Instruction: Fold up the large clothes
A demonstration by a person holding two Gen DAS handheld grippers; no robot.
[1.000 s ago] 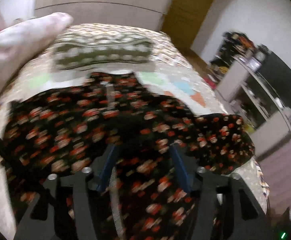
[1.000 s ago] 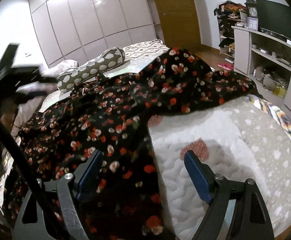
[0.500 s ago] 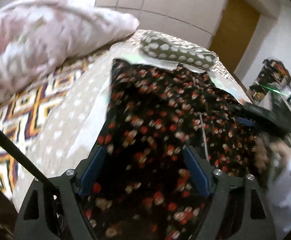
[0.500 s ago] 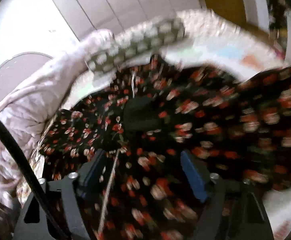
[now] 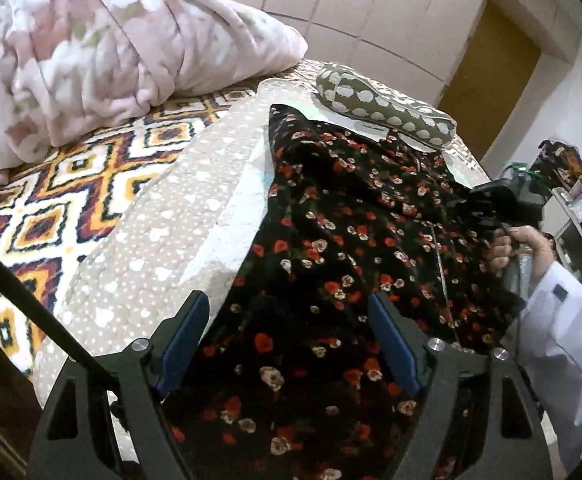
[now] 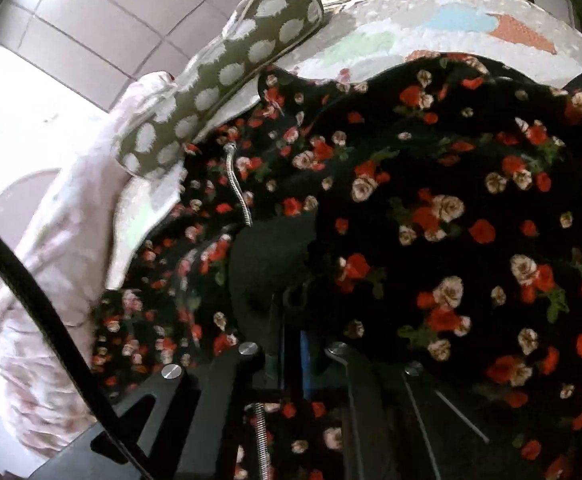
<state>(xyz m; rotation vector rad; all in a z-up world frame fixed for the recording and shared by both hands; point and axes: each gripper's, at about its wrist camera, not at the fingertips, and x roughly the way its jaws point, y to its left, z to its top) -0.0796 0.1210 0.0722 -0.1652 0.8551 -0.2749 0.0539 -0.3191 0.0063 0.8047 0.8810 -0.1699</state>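
Floral dress (image 5: 355,240) sprawled across the bed (image 5: 139,248), centre frame; left claw (image 5: 291,344) spread wide above its hem, right claw (image 6: 291,344) pinched tight on dark fabric, lower centre

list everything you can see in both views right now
floral garment: 1, black with red and cream flowers, spread over the bed
zipper: 1, silver, on the garment near its neck
polka-dot pillow: 1, olive with white dots, at the garment's far end
comforter: 1, pink and white, bunched on the bed's left
patterned blanket: 1, white with orange and dark diamonds, under the comforter
bed cover: 1, beige with white spots, under the garment
wardrobe: 1, pale panels, far wall
door: 1, brown wood, beside the wardrobe
left gripper: fingers apart, over the garment
right gripper: fingers closed on the garment
right hand: 1, white sleeve
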